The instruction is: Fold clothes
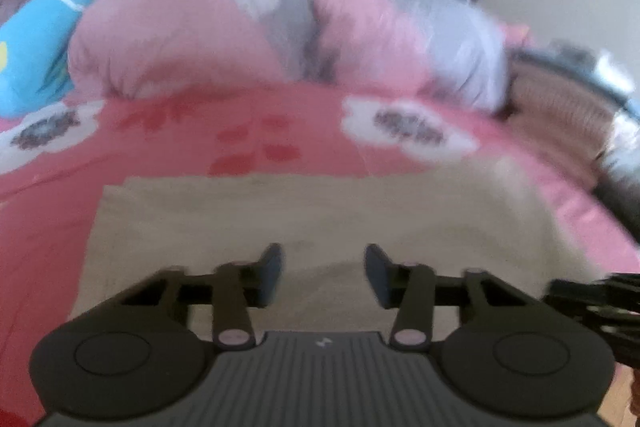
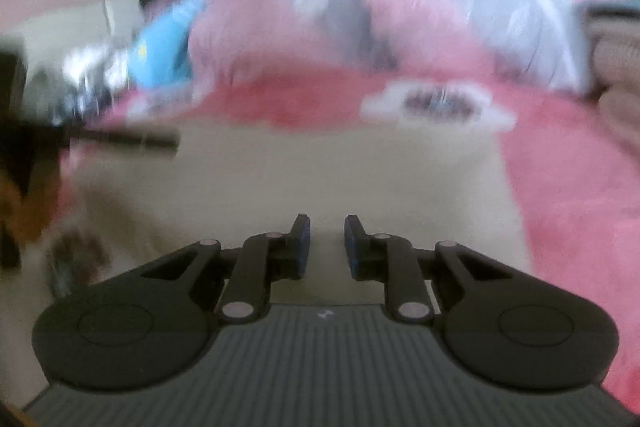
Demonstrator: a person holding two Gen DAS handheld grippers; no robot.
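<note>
Beige garment [image 1: 304, 219] is lying flat on the pink bedspread [image 1: 168, 131], occupying the near-centre of the bed; far edge is running straight at 12 o'clock, left edge squared off twd 9. Looks already folded at least once, judging by the neat rectangle — prob. laid flat so next fold lines up.

Left gripper [image 1: 324, 273] is hovering just over the cloth's near portion, fingers spread w/ a clear gap, nothing btwn them; cloth shows through the gap.

Right gripper [image 2: 327, 247] is sitting over the same garment, fingers [image 2: 302, 247] close together but not touching, a narrow slot open, no fabric pinched as far as blur allows. Other gripper's dark body is poking in at 9 o'clock in right view.

Beyond the cloth at 12: rolled pink-and-grey quilt [image 1: 248, 27] is piled up, out of the working area. Blue pillow [image 1: 36, 39] at 10. Both views motion-blurred.
</note>
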